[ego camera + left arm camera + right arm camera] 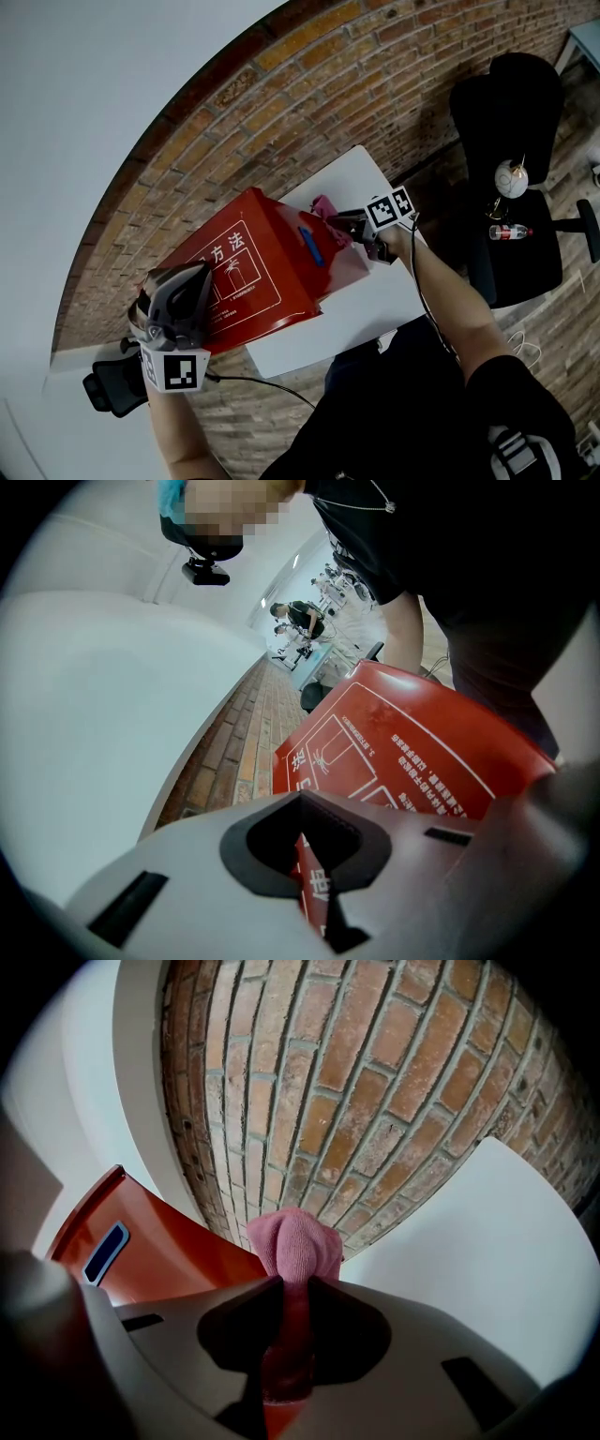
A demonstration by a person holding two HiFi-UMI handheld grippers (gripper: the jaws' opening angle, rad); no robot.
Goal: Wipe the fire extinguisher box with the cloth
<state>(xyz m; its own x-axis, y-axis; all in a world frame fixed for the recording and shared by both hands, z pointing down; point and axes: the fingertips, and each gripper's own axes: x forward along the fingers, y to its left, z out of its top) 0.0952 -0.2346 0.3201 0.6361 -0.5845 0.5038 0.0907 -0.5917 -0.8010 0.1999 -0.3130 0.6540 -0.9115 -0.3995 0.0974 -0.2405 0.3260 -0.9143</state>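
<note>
There is one red fire extinguisher box (pixel 272 258), with one blue handle (pixel 311 246) on its top. One pink cloth (pixel 298 1246) shows. There are two tools, the left tool (pixel 303 810) and the right tool (pixel 291 1288), and each bears one marker cube, so two cubes: (pixel 173 370) and (pixel 391 206). One white counter (pixel 375 300) carries the box. One black chair (pixel 506 103) bears one bottle (pixel 509 232) and one white round object (pixel 511 178).
</note>
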